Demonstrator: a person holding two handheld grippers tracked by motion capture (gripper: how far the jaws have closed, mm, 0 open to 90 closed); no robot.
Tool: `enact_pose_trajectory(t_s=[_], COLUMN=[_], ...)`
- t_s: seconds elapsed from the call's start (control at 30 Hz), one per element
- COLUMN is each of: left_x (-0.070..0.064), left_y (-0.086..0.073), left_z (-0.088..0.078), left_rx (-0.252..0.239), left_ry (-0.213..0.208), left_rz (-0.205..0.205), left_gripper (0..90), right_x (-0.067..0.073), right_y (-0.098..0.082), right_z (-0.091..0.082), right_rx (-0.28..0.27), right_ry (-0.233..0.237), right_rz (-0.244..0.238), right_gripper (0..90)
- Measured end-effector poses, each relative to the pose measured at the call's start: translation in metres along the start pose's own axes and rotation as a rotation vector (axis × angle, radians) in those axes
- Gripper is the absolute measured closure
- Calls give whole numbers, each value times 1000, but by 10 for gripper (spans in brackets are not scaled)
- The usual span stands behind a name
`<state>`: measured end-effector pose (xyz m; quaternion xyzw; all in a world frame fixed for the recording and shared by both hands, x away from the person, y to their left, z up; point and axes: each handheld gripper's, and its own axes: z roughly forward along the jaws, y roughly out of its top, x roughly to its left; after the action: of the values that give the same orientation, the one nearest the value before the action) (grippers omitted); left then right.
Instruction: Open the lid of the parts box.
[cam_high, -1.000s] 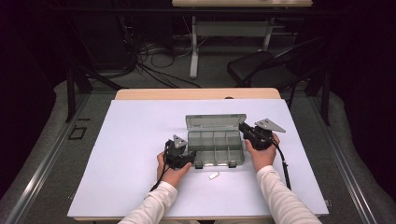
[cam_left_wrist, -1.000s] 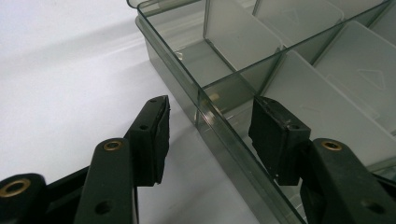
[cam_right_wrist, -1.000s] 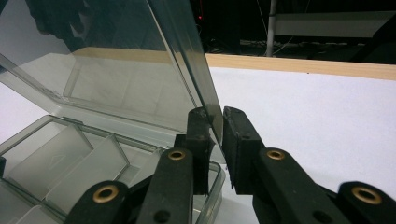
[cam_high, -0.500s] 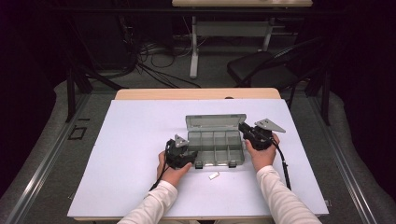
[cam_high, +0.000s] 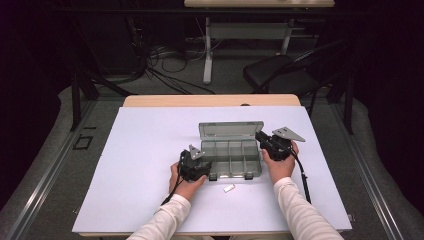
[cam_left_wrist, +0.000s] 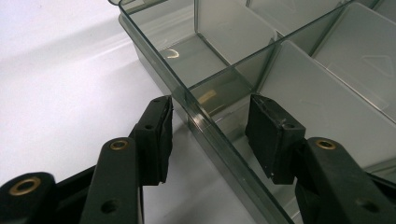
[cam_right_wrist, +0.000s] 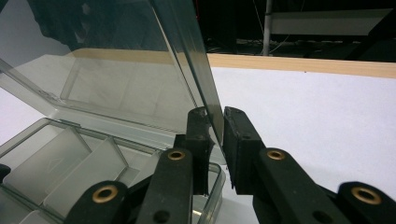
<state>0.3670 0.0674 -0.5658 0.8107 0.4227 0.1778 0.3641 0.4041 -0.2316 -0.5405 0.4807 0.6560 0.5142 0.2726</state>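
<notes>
Nearest, a small white piece (cam_high: 228, 188) lies on the white counter (cam_high: 145, 150), just in front of the clear compartment box (cam_high: 231, 159). The box sits mid-counter, compartments showing, lid (cam_high: 231, 130) standing up at its far edge. Left tongs (cam_high: 200, 169) at the box's near-left corner: jaws apart, straddling the left wall (cam_left_wrist: 205, 126), one pad outside, one inside a compartment, neither pressing the wall; they have just been closing a little. Right tongs (cam_high: 261, 138) at the box's right side, clamped on the lid's right edge (cam_right_wrist: 205, 100), pads on both faces. Beyond the counter: a wooden table edge (cam_high: 210, 100), a dark chair (cam_high: 280, 75), cables on the floor (cam_high: 165, 60).
</notes>
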Motion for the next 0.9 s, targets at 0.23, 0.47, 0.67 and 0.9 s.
enact_pose_trajectory(t_s=[0.23, 0.47, 0.67, 0.9], left_x=[-1, -1, -2, -3], left_y=[0, 0, 0, 0], left_z=[0, -1, 0, 0], left_rx=[1, 1, 0, -1], left_ry=[8, 13, 20, 28], left_rz=[-3, -15, -32, -40], left_gripper=[518, 526, 531, 531], right_x=[1, 2, 5, 7], right_y=[1, 2, 8, 17], right_z=[2, 2, 4, 10], right_rx=[0, 11, 50, 104], right_ry=[-15, -32, -55, -75], right_rz=[12, 23, 14, 30], right_gripper=[824, 839, 850, 860])
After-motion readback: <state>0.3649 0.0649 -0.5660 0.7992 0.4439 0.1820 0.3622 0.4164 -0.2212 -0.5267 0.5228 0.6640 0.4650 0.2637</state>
